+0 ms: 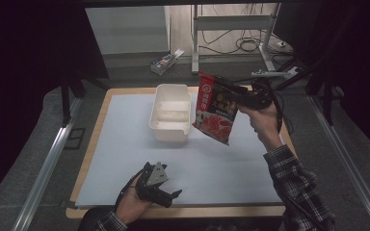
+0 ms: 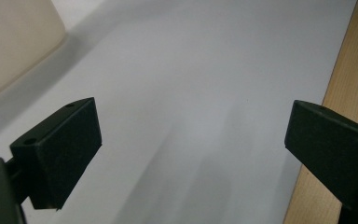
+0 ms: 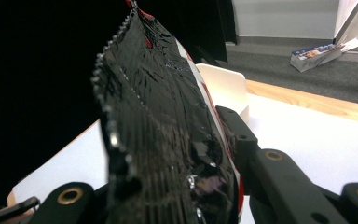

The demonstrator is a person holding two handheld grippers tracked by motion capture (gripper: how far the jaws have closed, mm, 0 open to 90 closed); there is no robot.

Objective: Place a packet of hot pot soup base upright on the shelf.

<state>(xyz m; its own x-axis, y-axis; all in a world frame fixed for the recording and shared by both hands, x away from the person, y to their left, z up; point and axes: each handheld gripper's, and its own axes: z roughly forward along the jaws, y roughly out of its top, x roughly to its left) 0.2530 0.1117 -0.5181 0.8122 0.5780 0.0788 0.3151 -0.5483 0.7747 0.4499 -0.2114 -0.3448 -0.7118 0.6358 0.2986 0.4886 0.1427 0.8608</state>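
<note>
A red and black snack bag (image 1: 216,108) hangs in the air just right of a white plastic bin (image 1: 170,112) at the back of the table. My right gripper (image 1: 231,93) is shut on the bag's upper right edge, held by a hand in a plaid sleeve. In the right gripper view the bag's shiny black back (image 3: 163,140) stands between the jaws, with the bin (image 3: 223,84) behind it. Near the table's front edge my left gripper (image 1: 171,196) rests low in the other hand. Its jaws stand wide apart over the pale mat (image 2: 191,93), with nothing between them.
The pale mat (image 1: 125,159) lies on a wooden tabletop (image 1: 96,125). A corner of the bin (image 2: 14,42) shows in the left gripper view. A small box (image 1: 164,62) lies on the floor beyond the table, by a metal stand (image 1: 195,43) and cables.
</note>
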